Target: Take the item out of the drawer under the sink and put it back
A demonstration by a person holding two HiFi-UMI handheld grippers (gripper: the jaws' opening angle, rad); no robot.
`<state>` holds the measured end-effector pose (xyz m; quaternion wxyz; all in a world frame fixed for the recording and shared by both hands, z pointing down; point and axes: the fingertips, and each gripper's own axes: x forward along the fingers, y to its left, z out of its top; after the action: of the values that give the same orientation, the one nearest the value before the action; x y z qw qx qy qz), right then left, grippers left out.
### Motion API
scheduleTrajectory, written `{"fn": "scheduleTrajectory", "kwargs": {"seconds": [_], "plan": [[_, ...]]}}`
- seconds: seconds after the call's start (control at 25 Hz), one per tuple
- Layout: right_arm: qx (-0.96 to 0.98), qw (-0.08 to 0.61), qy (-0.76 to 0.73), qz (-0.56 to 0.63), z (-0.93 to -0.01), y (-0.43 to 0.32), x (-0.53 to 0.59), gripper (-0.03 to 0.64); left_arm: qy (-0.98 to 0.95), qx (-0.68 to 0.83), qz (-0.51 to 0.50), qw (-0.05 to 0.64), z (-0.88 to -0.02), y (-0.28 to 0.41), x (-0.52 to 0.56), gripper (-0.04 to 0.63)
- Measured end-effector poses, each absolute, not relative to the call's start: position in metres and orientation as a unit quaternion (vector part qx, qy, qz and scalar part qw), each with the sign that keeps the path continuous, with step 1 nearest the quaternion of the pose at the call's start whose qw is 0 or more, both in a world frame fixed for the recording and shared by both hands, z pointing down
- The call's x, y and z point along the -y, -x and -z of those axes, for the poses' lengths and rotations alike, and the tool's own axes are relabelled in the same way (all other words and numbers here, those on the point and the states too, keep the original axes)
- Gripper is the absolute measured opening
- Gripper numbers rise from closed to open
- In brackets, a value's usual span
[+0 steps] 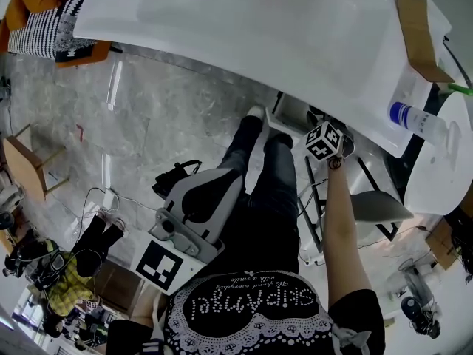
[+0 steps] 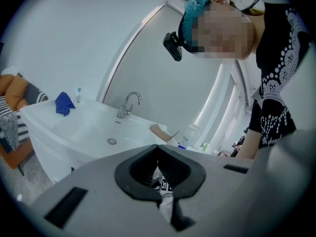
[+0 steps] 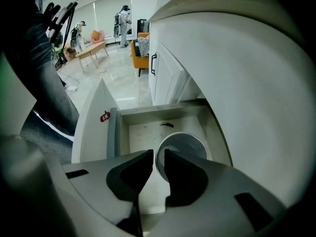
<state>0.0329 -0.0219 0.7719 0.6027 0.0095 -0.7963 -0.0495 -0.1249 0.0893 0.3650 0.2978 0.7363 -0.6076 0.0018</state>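
So, item: round pale-grey cup (image 3: 183,144), mouth up
Where: in the open drawer (image 3: 140,130) under the sink (image 1: 222,21)
Right gripper (image 3: 158,154): slightly spread, cup's rim between
Left gripper (image 2: 158,149): pressed together, empty

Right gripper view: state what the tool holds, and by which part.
Nothing firmly, it seems. The right tool straddles the rim of the round cup in the open drawer, jaws slightly apart, not clamped on it.

We wear a black top (image 1: 251,325) with white dotted lettering, dark jeans (image 1: 277,194); our left gripper (image 2: 158,147) and right gripper (image 3: 157,157) are grey
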Motion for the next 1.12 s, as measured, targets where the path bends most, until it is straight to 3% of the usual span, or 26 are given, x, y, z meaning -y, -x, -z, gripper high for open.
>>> {"fn": "scheduleTrajectory", "kwargs": {"seconds": [0.32,0.44,1.12], "plan": [[0.819,0.570,-0.053,0.046,-0.741,-0.028,0.026,0.060,-0.749,0.594,0.003,0.294,-0.361,0.122,-0.083,0.005],[0.832,0.547,-0.082,0.039,-0.727,-0.028,0.028,0.018,-0.753,0.589,0.003,0.292,-0.360,0.118,-0.081,0.005],[0.872,0.446,-0.202,-0.011,-0.658,-0.031,0.015,0.017,-0.777,0.570,0.011,0.268,-0.346,0.109,-0.078,0.005]]}}
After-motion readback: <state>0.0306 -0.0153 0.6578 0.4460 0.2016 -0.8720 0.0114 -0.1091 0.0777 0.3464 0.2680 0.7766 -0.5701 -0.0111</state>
